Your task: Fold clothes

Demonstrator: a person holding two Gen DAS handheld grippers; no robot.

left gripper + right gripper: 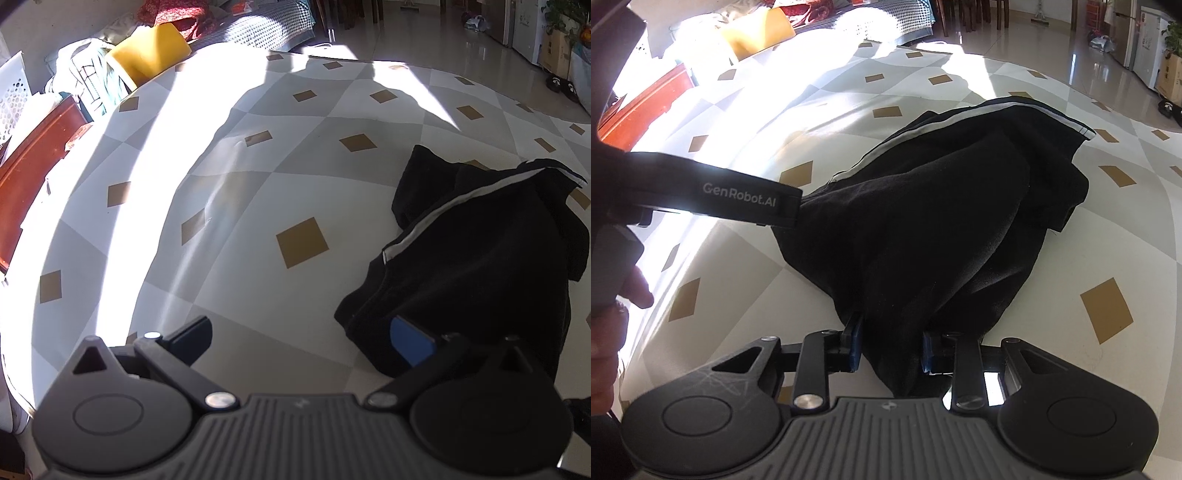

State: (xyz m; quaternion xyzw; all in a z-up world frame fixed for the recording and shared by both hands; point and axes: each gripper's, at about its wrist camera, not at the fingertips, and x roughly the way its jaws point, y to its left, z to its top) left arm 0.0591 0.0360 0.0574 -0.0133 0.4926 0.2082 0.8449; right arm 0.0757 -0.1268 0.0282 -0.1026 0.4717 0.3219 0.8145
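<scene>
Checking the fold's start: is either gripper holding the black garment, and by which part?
The right gripper pinches the black garment by its bunched near end. The left gripper is open; one blue pad only meets the garment's near edge.

"GenRobot.AI" reads in pale letters on the black strap [738, 195], seemingly the left hand-held gripper's.

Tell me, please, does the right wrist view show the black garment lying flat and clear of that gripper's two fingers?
No, the black garment is bunched up, and its near end sits between the right gripper fingers.

Black garment [942, 206] w/ white stripe; white-grey diamond tablecloth [258, 177] w/ tan squares; blue-padded fingers [410, 343].
</scene>
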